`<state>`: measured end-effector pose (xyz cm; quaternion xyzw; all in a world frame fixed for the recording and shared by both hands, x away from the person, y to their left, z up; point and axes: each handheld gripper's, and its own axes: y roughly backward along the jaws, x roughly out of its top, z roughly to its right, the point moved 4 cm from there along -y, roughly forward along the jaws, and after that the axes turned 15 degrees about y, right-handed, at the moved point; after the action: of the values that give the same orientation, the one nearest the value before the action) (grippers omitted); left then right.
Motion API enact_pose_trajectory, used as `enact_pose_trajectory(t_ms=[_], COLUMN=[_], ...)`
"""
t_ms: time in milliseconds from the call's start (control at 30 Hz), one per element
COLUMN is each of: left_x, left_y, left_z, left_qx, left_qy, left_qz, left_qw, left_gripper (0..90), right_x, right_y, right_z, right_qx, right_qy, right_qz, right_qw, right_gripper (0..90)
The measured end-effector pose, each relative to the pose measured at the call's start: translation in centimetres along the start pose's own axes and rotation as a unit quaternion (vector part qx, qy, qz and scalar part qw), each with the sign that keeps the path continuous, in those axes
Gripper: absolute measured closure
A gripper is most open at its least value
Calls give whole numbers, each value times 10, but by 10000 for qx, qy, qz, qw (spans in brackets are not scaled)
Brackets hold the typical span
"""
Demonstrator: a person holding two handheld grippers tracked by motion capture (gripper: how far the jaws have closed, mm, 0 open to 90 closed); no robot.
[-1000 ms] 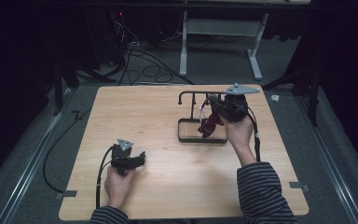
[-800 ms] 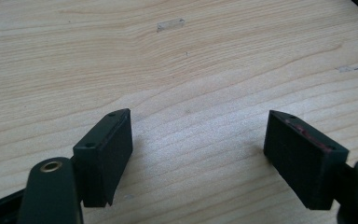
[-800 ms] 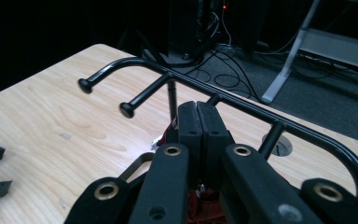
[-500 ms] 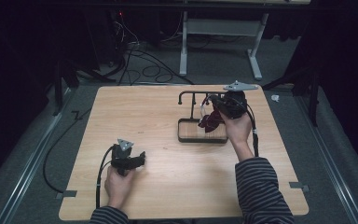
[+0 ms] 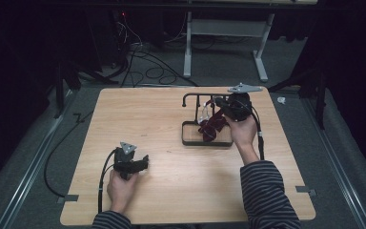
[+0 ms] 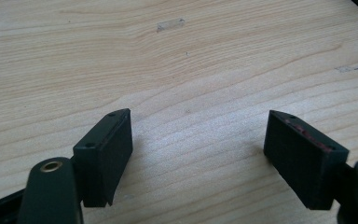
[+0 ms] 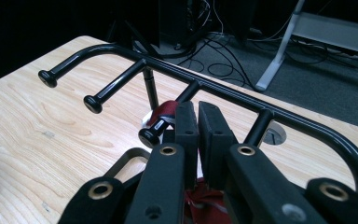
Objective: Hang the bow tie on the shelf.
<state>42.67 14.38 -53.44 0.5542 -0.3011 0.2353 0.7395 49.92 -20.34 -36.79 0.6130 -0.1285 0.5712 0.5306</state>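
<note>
Lower left of the high view: left tongs (image 5: 140, 163) are resting released on the desk (image 5: 162, 195). Upper right: right tongs (image 7: 197, 122) are clenching a dark red cloth (image 5: 211, 128), draped from the black peg rack (image 5: 198, 97) over its tray.

Right gripper (image 7: 198, 121): jaws nearly together; red cloth (image 7: 167, 110) mostly hidden behind them, so grip on it unclear. Rack (image 7: 242, 95): rail cut by right edge, base covered by the jaws. Left gripper (image 6: 198, 154): jaw bases cut by bottom edge.
</note>
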Motion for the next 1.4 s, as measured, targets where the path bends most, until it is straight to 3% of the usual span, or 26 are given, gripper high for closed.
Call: enact_pose_trajectory(t_ms=[1033, 1400], left_x=[0, 0], left_y=[0, 0], left_z=[0, 0], left_qx=[-10, -10], left_qy=[-13, -11], left_qz=[5, 6], left_qw=[10000, 10000], left_gripper=[242, 242], right_x=[-8, -19], right_y=[31, 43], right_z=[4, 8], right_qx=[116, 139], right_qy=[-4, -83], right_qz=[173, 156], right_qw=[9998, 9997], right_gripper=[760, 745])
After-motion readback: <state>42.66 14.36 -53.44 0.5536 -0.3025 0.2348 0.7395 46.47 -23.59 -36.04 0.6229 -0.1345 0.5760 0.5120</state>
